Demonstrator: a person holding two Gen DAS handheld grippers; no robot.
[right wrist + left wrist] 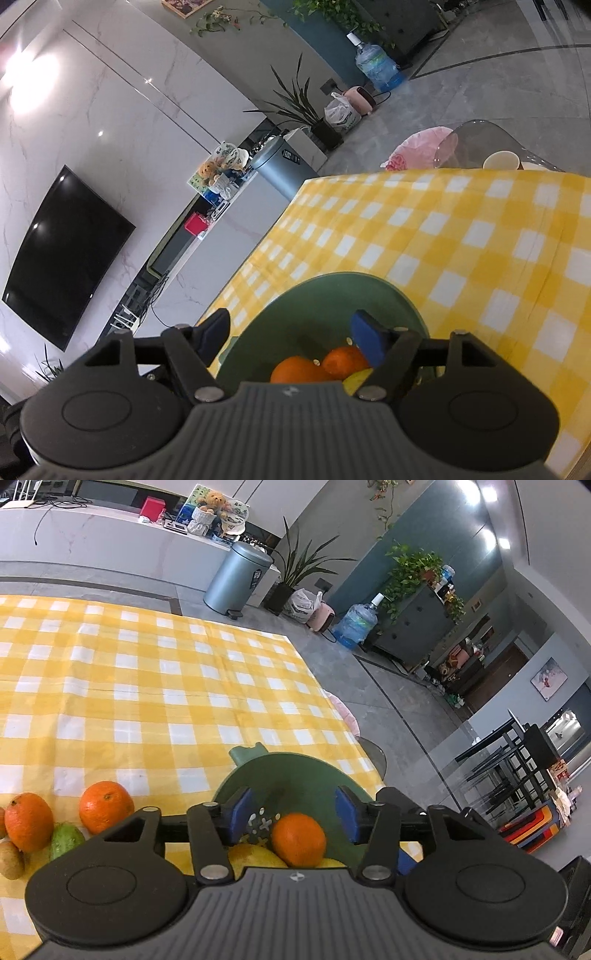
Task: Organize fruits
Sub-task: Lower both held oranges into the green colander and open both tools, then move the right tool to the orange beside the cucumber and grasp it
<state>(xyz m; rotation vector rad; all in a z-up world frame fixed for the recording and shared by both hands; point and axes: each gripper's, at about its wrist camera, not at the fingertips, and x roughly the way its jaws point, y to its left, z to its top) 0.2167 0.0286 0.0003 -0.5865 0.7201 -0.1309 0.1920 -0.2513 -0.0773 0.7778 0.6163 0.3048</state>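
A green strainer bowl (295, 771) stands on the yellow checked tablecloth (147, 686). In the left wrist view it holds an orange (298, 839) and yellow fruit (255, 854). My left gripper (293, 814) is open above the bowl, its blue pads either side of the orange without touching it. Left of the bowl lie two oranges (106, 805), a green fruit (65, 840) and a brown kiwi (11, 859). In the right wrist view the bowl (325, 295) holds two oranges (295, 370) and a yellow fruit (356, 380). My right gripper (291, 338) is open and empty over the bowl.
The table's far edge drops to a grey floor. A metal bin (236, 578), a potted plant (291, 572) and a water bottle (356, 622) stand beyond. A cup (501, 161) and a pink cloth (417, 147) sit past the tablecloth's far end.
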